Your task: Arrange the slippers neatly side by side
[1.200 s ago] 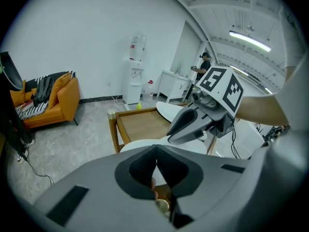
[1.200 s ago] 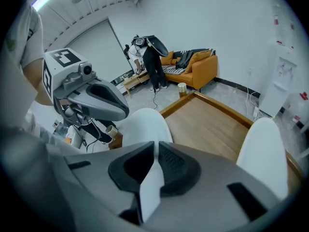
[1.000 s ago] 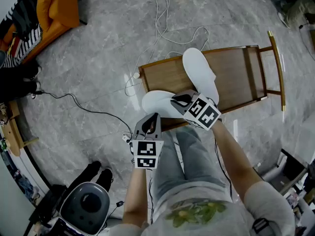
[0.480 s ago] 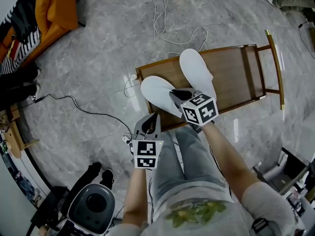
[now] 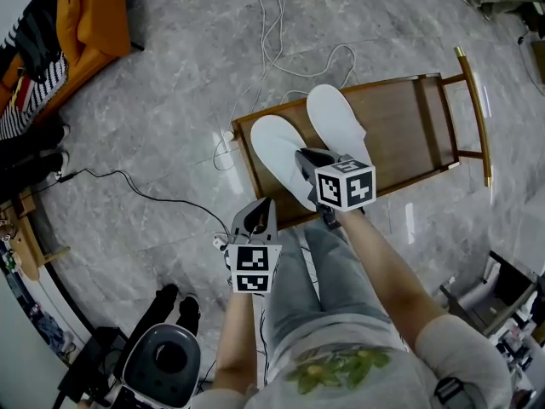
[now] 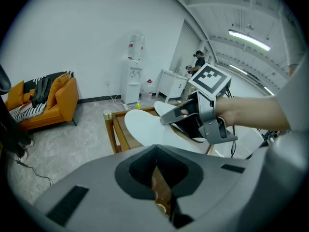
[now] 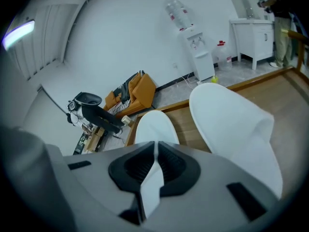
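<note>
Two white slippers lie on a low wooden table [image 5: 409, 126]. The right slipper [image 5: 336, 122] rests toe-away on the wood. The left slipper [image 5: 279, 153] lies close beside it, nearly parallel, its heel end over the table's near edge. My right gripper [image 5: 310, 164] is shut on the left slipper's heel-side rim; in the right gripper view white material [image 7: 150, 182] is pinched between the jaws, with both slippers [image 7: 155, 127] [image 7: 231, 124] ahead. My left gripper [image 5: 262, 206] hangs off the table's near-left corner, jaws together and holding nothing [image 6: 157, 154].
White cables [image 5: 281, 49] trail over the grey marble floor beyond the table. An orange sofa [image 5: 94, 7] stands at the far left, and a round grey machine [image 5: 162, 365] sits near my feet. A water dispenser [image 6: 134, 66] stands by the far wall.
The right gripper has swung the left slipper from lying crosswise over the table's edge to nearly parallel with the other, farther onto the wood. The left gripper has stayed put.
</note>
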Action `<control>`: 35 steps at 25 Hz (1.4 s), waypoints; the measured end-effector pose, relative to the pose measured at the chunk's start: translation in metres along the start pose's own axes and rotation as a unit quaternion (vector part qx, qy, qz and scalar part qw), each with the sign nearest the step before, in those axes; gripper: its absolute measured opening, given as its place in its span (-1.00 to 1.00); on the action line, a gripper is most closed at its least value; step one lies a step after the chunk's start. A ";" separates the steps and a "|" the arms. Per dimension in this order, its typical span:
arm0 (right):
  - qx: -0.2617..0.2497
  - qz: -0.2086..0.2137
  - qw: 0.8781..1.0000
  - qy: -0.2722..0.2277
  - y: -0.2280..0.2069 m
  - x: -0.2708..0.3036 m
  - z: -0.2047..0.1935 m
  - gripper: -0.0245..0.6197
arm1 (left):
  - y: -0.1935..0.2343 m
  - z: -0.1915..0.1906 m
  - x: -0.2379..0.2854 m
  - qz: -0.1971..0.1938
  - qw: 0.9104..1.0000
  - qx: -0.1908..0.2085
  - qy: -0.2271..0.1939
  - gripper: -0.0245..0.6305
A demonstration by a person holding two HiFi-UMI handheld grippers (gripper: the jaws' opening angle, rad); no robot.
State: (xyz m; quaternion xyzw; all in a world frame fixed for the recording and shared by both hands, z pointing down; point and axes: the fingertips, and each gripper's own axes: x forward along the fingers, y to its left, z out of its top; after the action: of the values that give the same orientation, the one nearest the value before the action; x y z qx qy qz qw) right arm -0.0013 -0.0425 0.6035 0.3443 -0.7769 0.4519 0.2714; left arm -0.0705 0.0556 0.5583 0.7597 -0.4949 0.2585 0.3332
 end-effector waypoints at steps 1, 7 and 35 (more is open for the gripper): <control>0.017 -0.002 1.000 -0.008 -0.002 -0.001 0.002 -0.83 | 0.000 0.000 0.000 0.000 1.000 0.001 0.000 -0.88; 0.106 -0.012 0.994 -0.039 -0.010 0.000 0.003 -0.83 | 0.003 0.000 0.000 0.001 1.000 0.002 0.001 -0.88; -0.094 -0.105 0.987 -0.081 -0.004 -0.030 0.026 -0.44 | -0.002 -0.003 0.000 -0.001 1.000 0.009 0.004 -0.88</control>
State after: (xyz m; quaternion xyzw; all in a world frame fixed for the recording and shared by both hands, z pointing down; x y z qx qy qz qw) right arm 0.0176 -0.0583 0.5721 0.4322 -0.7948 0.3169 0.2847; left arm -0.0687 0.0584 0.5592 0.7623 -0.4902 0.2653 0.3289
